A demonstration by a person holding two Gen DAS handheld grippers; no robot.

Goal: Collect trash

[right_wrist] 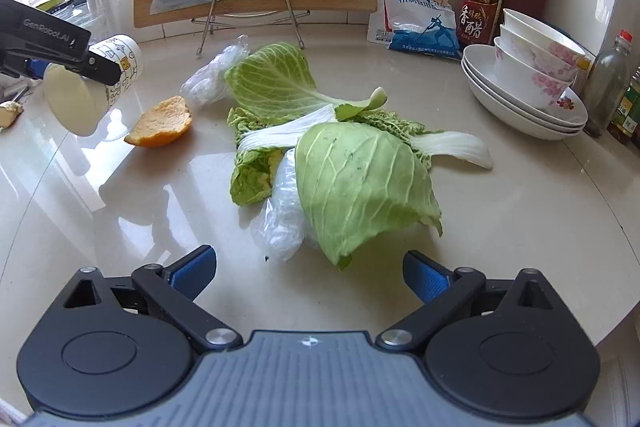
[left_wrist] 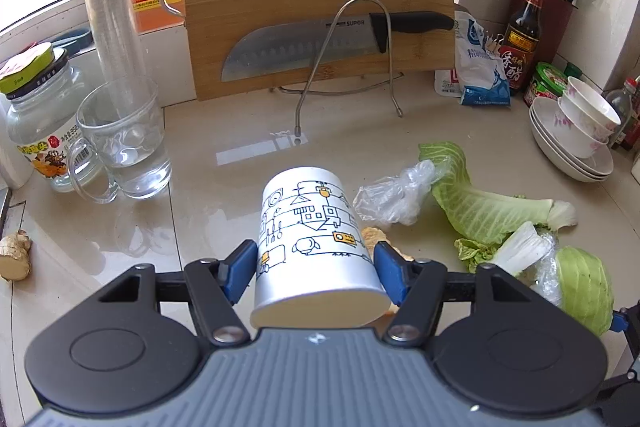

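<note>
White printed cup (left_wrist: 310,239) (tipped) clamped by left gripper (left_wrist: 316,265), right gripper (right_wrist: 308,269) wide.

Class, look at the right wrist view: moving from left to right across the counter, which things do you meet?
paper cup held in the left gripper → orange peel → cabbage leaf → stack of bowls → small glass bottle with a red cap

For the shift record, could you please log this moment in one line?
left tool: shut on paper cup | right tool: open, near cabbage leaf | orange peel: on counter
</note>
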